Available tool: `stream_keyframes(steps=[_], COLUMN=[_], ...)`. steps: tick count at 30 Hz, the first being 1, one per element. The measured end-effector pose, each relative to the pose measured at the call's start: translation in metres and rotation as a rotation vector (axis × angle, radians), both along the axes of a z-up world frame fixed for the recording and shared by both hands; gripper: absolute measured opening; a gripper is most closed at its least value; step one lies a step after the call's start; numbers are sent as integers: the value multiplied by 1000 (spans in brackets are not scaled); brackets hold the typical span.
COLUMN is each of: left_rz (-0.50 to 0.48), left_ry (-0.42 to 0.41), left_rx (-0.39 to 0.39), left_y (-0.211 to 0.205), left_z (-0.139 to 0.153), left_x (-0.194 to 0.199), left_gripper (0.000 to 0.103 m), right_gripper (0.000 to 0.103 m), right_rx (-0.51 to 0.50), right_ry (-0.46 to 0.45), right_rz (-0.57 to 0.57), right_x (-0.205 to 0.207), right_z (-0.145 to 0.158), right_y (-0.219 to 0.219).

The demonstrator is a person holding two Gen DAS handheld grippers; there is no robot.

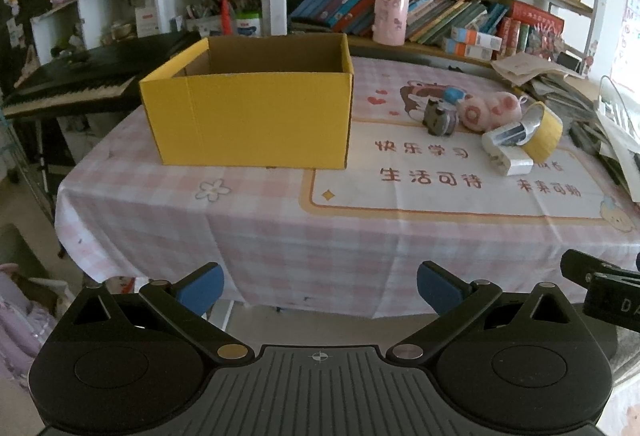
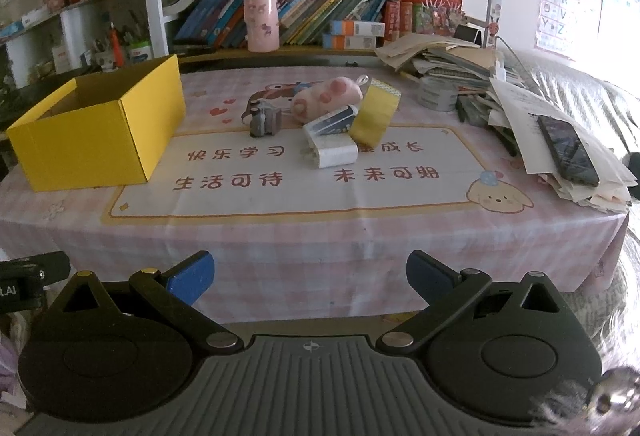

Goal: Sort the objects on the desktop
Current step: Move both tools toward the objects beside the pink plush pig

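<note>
An open yellow cardboard box (image 1: 252, 116) (image 2: 100, 132) stands on the left of the table. To its right lies a cluster: a small grey toy camera (image 1: 439, 118) (image 2: 264, 122), a pink plush (image 1: 490, 110) (image 2: 326, 96), a yellow tape roll (image 1: 546, 132) (image 2: 374, 114), a white charger block (image 1: 508, 156) (image 2: 332, 150) and a dark flat pack (image 2: 334, 120) leaning on it. My left gripper (image 1: 320, 288) and right gripper (image 2: 310, 278) hover before the table's front edge, both open and holding nothing, well short of the objects.
The table carries a pink checked cloth (image 1: 280, 220) with a cartoon mat. A heap of papers with a phone (image 2: 568, 150) fills the right side. A pink cup (image 2: 261, 22) and bookshelves stand behind. A keyboard (image 1: 68, 88) sits beyond the box.
</note>
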State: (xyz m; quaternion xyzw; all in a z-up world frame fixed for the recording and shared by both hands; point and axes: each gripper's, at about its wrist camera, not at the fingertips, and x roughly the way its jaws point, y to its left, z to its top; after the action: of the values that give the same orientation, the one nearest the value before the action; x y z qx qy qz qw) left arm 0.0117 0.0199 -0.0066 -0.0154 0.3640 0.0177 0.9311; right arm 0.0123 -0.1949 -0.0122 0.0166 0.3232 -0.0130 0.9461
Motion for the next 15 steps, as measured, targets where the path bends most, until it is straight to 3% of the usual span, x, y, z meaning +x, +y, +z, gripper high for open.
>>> stream_keyframes(steps=[15], left_rz=[-24], left_ry=[-10], left_rx=[-15], left_y=[0], left_z=[4], left_x=[1], left_gripper=[103], right_gripper=[103], right_rx=[20], right_ry=[-31], right_rz=[75], right_x=[-3], right_z=[5], right_y=[9])
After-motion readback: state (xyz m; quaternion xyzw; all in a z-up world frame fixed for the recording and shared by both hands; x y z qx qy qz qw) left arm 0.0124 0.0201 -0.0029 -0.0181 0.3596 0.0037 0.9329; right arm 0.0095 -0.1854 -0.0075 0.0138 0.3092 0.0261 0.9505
